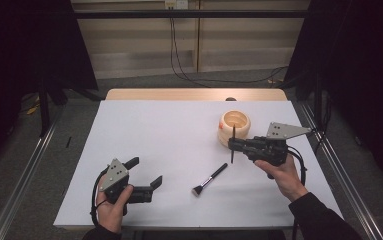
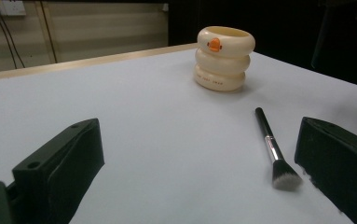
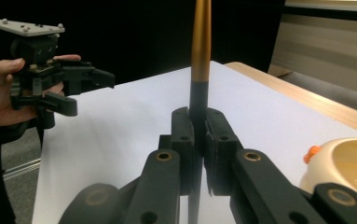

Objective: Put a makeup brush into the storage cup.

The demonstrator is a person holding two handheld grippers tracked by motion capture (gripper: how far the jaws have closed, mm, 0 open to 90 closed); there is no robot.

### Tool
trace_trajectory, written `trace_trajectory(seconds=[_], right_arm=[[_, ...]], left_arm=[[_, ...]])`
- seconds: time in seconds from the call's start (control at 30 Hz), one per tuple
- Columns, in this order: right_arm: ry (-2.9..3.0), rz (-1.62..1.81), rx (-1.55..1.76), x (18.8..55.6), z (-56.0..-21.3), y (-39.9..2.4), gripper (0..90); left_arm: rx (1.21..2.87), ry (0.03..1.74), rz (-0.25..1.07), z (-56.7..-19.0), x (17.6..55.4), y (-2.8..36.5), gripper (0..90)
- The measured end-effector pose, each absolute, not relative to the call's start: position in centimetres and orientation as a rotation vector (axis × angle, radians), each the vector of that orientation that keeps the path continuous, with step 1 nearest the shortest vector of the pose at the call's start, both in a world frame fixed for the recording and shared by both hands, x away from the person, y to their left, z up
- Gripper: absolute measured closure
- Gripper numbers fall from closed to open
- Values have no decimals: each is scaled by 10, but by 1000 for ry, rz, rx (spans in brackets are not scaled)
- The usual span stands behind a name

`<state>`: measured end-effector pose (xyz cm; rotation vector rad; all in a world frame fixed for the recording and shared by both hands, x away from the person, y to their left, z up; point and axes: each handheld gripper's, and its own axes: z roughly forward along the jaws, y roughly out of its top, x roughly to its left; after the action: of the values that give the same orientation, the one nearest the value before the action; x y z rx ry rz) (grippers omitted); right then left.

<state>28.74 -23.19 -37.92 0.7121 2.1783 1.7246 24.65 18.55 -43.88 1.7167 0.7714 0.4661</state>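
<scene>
While clamped between the closed jaws of the right gripper (image 1: 233, 144), stands upright at centre right of the high view: a thin stick (image 1: 233, 144) with a black lower part and a gold upper part, just beside the holder (image 1: 234, 127). Rises in the right gripper view from the pinched pads (image 3: 184, 135) straight to the top edge as the same stick (image 3: 200, 60), gold above, black below. Sits at lower right of that view, cream with an orange beak: the holder (image 3: 341, 165). Hangs low at lower left of the high view, jaws spread wide and holding nothing: the left gripper (image 1: 146, 173). Frames bare table (image 2: 157, 116) between two black fingers (image 2: 62, 170) in the left gripper view. Lies flat on the white table (image 1: 154, 130) at lower centre of the high view, between the two grippers, bristles toward the bottom edge: the brush (image 1: 209, 179). Appears at right of the left gripper view, just beside the right-hand finger, untouched: the brush (image 2: 274, 151). Stands at upper centre there, well apart from the brush: the holder (image 2: 223, 58).
</scene>
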Motion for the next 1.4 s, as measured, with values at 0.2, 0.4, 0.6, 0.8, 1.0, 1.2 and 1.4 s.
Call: trace_trajectory(seconds=[0.2, 0.4, 0.6, 0.8, 1.0, 1.2, 1.4], right_arm=[[2140, 1718, 736, 295, -373, -239, 841], [2117, 1721, 739, 305, -364, -240, 841], [2105, 1689, 777, 317, -356, -242, 841], [2075, 1678, 801, 329, -350, -247, 841], [2048, 1671, 810, 338, -339, -250, 841], [2029, 1664, 822, 347, -331, -251, 841], [2017, 1644, 832, 355, -324, -250, 841]], left_arm=[[1719, 773, 456, -440, 247, 185, 9], [1715, 762, 449, -440, 246, 185, 9], [1713, 759, 444, -440, 247, 186, 9], [1712, 757, 443, -440, 248, 188, 8], [1709, 762, 441, -440, 249, 188, 8], [1709, 759, 441, -441, 249, 188, 10], [1704, 766, 439, -441, 250, 188, 12]])
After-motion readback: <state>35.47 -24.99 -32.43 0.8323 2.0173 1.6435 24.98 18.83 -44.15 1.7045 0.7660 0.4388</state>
